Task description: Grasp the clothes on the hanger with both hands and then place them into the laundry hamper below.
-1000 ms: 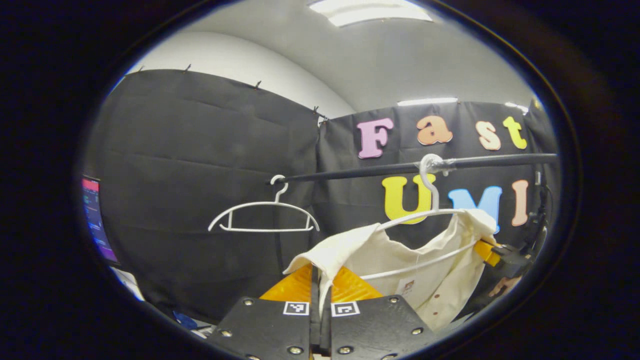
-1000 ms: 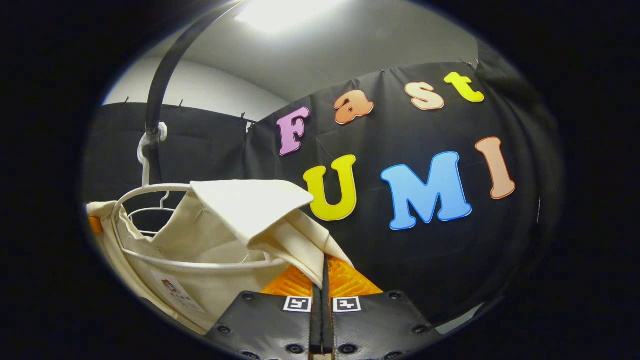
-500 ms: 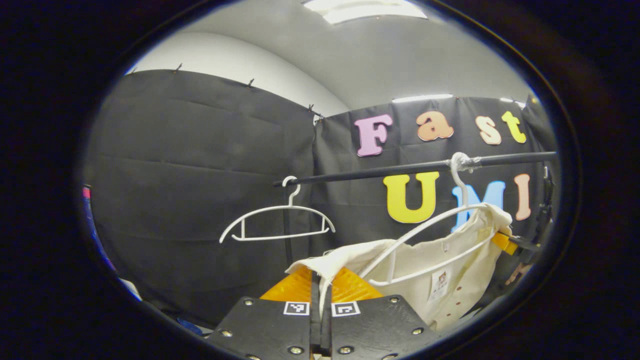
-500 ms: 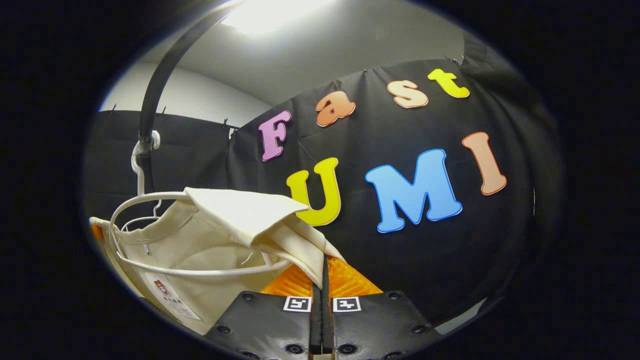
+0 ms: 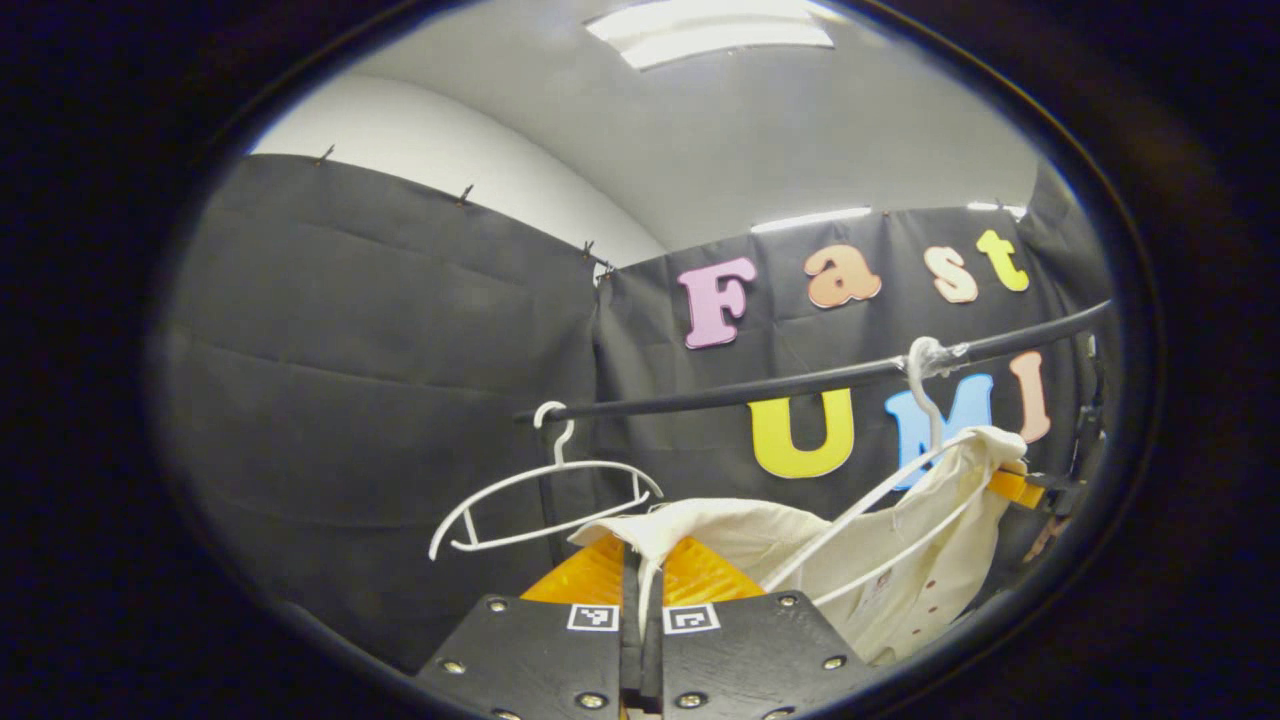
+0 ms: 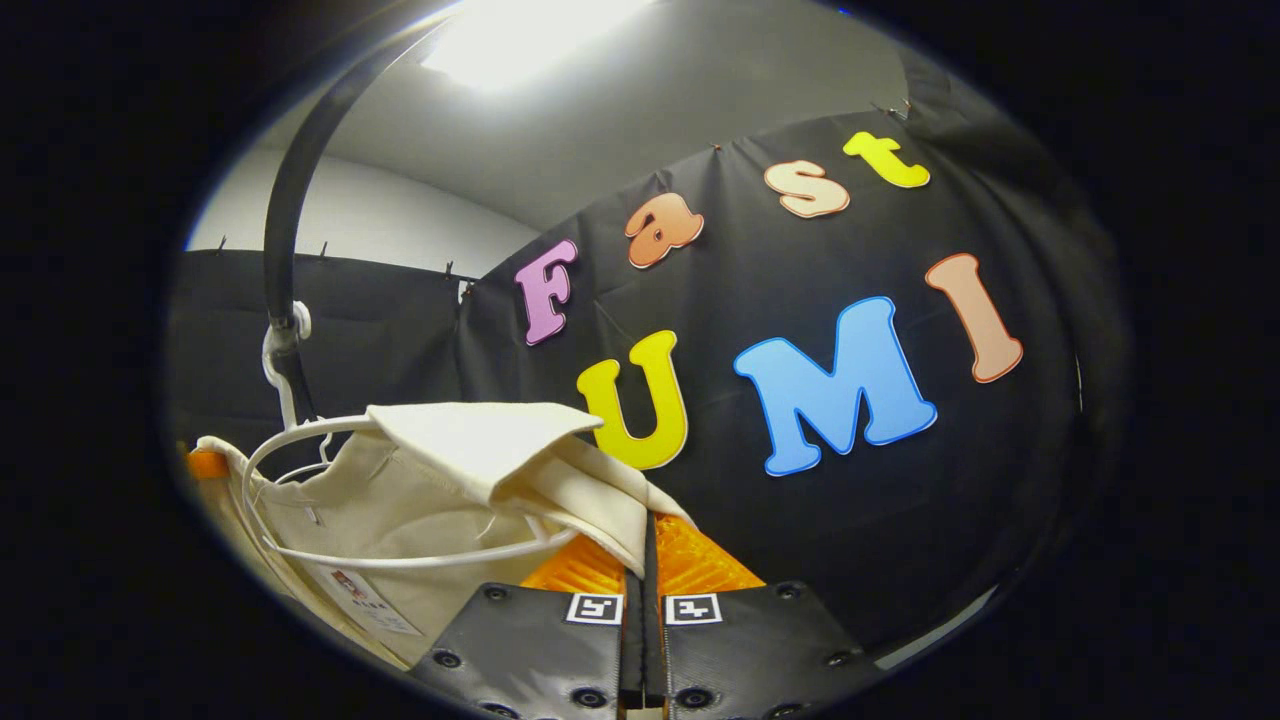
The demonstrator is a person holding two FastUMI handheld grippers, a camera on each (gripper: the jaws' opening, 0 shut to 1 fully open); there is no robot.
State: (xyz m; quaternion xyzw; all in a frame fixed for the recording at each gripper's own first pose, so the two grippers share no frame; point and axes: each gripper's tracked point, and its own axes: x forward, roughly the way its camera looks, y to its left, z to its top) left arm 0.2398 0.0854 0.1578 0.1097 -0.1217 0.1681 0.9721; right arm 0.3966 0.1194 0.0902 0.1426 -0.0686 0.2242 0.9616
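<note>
A cream shirt (image 5: 890, 570) hangs on a white hanger (image 5: 880, 500) hooked over a black rail (image 5: 760, 385). In the left gripper view my left gripper (image 5: 640, 560) is shut on one shoulder of the shirt, the cloth pinched between its fingers. The shirt's far shoulder is held by the other gripper (image 5: 1030, 488) at the right edge. In the right gripper view my right gripper (image 6: 645, 545) is shut on the other shoulder of the cream shirt (image 6: 420, 500), and the white hanger (image 6: 400, 555) loops through the neck, tilted. The hamper is out of sight.
A second, bare white hanger (image 5: 545, 495) hangs on the same rail to the left of the shirt. The black rail (image 6: 285, 230) curves overhead in the right gripper view. Black cloth walls close the booth behind.
Both grippers have kept their hold and sunk a little relative to the rail. The left shoulder of the shirt has slid down off the hanger, which now tilts more steeply.
</note>
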